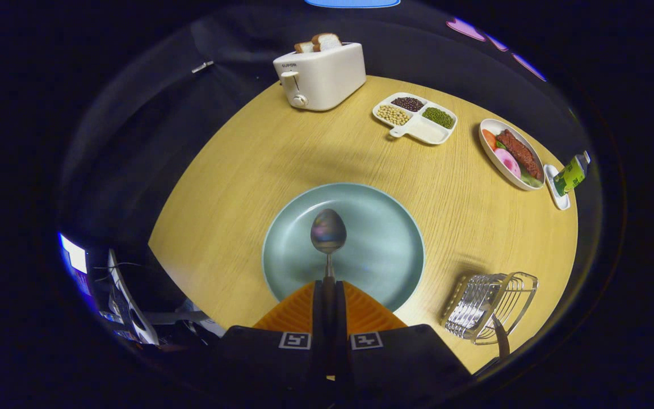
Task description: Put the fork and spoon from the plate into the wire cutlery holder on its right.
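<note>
My gripper (328, 282) is shut on the handle of a metal spoon (328, 232). The spoon's bowl points forward, just ahead of the fingers and above the pale green plate (386, 250). Besides the spoon, nothing lies on the plate. The wire cutlery holder (489, 307) stands on the table to the right of the plate. A dark handle (501, 336) sticks out of the holder's near end; the piece it belongs to is hidden among the wires.
The round wooden table (236, 187) also carries a white toaster (320, 75) with bread at the far side, a divided dish of beans (415, 117), an oval plate of food (511, 153) and a green bottle (571, 173) at the far right.
</note>
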The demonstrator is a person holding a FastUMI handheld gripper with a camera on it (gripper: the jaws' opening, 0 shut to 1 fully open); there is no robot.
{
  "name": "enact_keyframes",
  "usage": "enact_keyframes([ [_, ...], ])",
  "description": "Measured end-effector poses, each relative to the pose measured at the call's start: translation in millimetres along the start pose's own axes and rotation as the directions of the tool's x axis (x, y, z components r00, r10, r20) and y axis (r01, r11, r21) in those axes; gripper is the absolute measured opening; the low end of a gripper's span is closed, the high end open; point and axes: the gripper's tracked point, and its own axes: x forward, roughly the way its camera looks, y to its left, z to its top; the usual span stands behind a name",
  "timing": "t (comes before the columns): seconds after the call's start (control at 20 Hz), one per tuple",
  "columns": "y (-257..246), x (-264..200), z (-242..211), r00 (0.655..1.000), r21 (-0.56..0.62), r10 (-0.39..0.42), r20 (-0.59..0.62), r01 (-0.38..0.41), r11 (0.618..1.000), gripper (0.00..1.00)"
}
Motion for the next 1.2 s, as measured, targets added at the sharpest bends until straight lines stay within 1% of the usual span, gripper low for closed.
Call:
enact_keyframes([
  [0.15, -16.4, -47.6, 3.3, 1.0, -0.026, 0.03, 0.006, -0.03, 0.999, 0.11],
  [0.25, -40.3, -85.4, -0.9, 0.999, -0.014, 0.042, -0.008, -0.042, 0.999, 0.11],
  [0.35, -76.7, -120.0, -7.2, 0.999, 0.003, 0.013, -0.03, -0.013, 1.0, 0.11],
  [0.5, -126.4, -148.4, -30.8, 0.991, -0.002, -0.067, -0.118, 0.067, 0.998, 0.11],
  [0.7, -152.9, -140.7, -56.3, 0.967, 0.035, -0.073, -0.242, 0.084, 0.996, 0.1],
  [0.8, -165.7, -131.7, -62.2, 0.951, 0.042, -0.092, -0.294, 0.109, 0.993, 0.1],
  [0.9, -176.2, -125.1, -63.4, 0.94, 0.041, -0.111, -0.324, 0.131, 0.991, 0.11],
  [1.1, -180.2, -115.1, -65.8, 0.929, 0.003, -0.126, -0.348, 0.136, 0.991, 0.1],
  [1.2, -183.3, -111.5, -71.6, 0.918, -0.017, -0.135, -0.372, 0.139, 0.99, 0.1],
])
